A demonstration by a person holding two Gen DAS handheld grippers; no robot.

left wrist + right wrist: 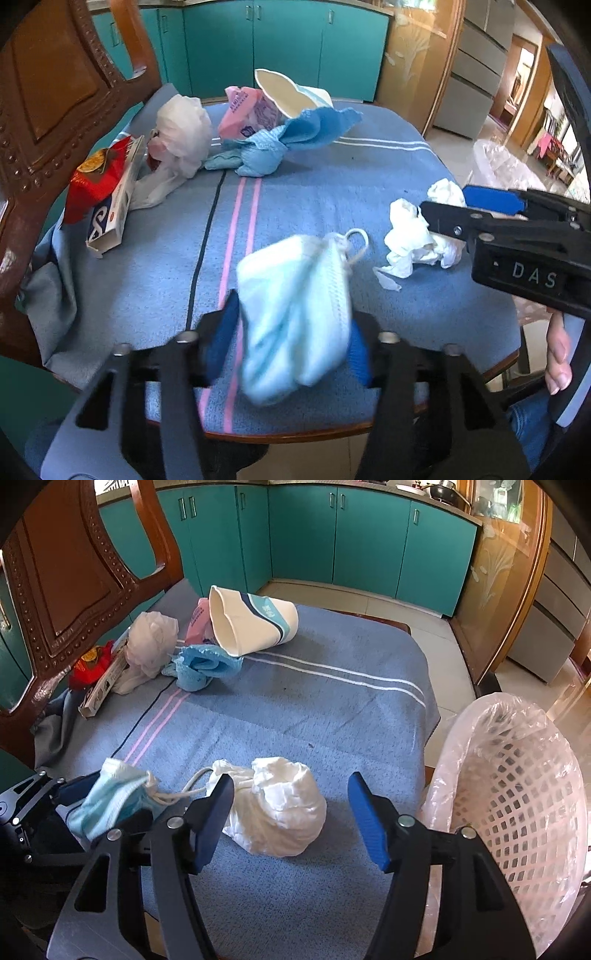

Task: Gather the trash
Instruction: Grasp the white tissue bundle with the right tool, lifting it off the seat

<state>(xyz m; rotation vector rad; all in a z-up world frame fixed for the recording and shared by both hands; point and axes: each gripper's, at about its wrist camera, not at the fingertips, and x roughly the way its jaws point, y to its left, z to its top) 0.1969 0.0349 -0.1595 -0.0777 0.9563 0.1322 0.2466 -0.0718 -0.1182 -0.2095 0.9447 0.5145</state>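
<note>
My left gripper (291, 339) is shut on a crumpled light-blue face mask (295, 314), held just above the blue cloth-covered seat; the mask also shows in the right wrist view (110, 801). My right gripper (291, 819) is open, its blue pads either side of a crumpled white tissue wad (277, 808) lying on the cloth; the wad also shows in the left wrist view (413, 240). A white basket lined with a clear bag (517, 812) stands at the right, beside the seat.
At the far end lie a paper cup (251, 624), a pink packet (243, 114), a blue cloth (277, 144), a white plastic bag (181, 129), a red wrapper (96, 177) and a small carton (110, 214). A carved wooden chair back (81, 572) rises at the left.
</note>
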